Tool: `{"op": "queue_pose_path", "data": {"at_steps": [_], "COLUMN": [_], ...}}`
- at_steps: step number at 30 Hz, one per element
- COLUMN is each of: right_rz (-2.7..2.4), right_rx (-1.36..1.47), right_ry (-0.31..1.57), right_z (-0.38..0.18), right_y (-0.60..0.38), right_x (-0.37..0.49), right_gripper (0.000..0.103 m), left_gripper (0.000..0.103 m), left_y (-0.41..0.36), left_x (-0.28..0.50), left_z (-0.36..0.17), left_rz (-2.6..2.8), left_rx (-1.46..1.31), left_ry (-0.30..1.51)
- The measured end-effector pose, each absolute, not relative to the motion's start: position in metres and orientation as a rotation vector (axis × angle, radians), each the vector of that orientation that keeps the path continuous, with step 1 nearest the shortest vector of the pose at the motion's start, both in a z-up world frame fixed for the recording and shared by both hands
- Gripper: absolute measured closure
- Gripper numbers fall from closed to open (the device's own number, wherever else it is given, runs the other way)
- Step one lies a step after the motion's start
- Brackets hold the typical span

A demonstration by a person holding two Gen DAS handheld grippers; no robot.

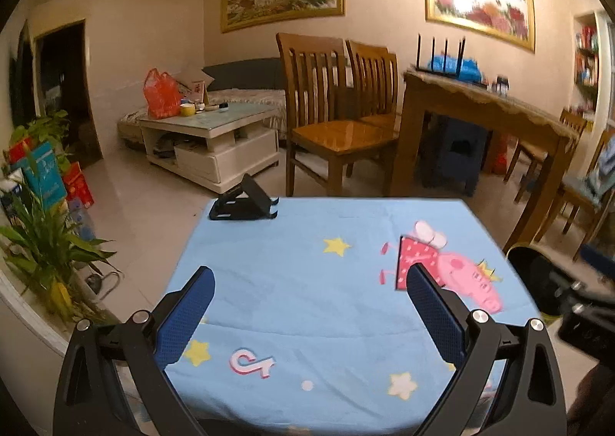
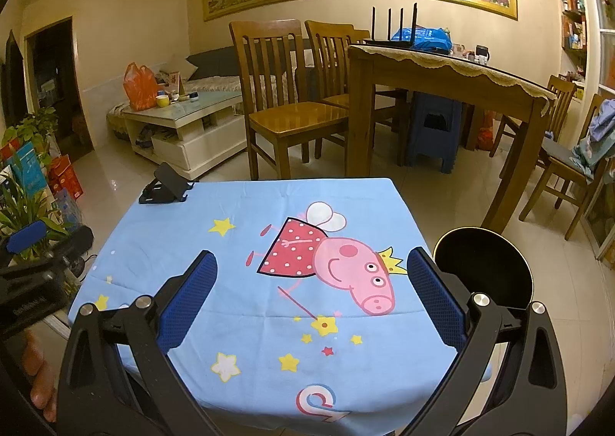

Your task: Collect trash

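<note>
**Both grippers wide above blue cloth**

Here, left gripper [image 1: 309,280] and right gripper [image 2: 311,267] hover level over the tablecloth [image 2: 246,244], fingers spread, holding nothing. No legible writing; a cartoon pig print [image 2: 338,267]. Black bin [image 2: 486,267] sits just right of the table, clearest in the right view. Phone stand [image 1: 246,201] at far-left corner.

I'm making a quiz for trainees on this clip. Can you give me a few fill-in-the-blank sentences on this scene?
1. The cloth on the small table is mostly ____ in colour.
2. The black phone stand sits at the cloth's far ____ corner.
3. Both grippers, left and right, have their jaws ____.

Missing words: blue; left; open
</note>
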State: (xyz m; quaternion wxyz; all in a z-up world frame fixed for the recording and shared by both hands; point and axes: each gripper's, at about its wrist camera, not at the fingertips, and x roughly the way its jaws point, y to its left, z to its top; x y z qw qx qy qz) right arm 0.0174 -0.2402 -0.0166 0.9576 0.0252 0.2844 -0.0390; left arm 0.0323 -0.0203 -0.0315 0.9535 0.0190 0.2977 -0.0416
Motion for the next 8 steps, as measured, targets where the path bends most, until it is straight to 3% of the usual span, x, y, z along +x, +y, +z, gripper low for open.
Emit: {"op": "queue_pose_path", "data": {"at_steps": [8], "right_rz": [-0.077], "right_rx": [0.051], "right_ry": [0.578], "right_z": [-0.016], "right_y": [-0.242], "right_x": [0.018], "right_gripper": [0.005], "left_gripper": [0.007], "left_y": [-0.011], "left_x": [0.041], "left_z": [-0.038], "left_rz": [-0.032], "left_rx": [0.054], "left_ry": [0.65]}}
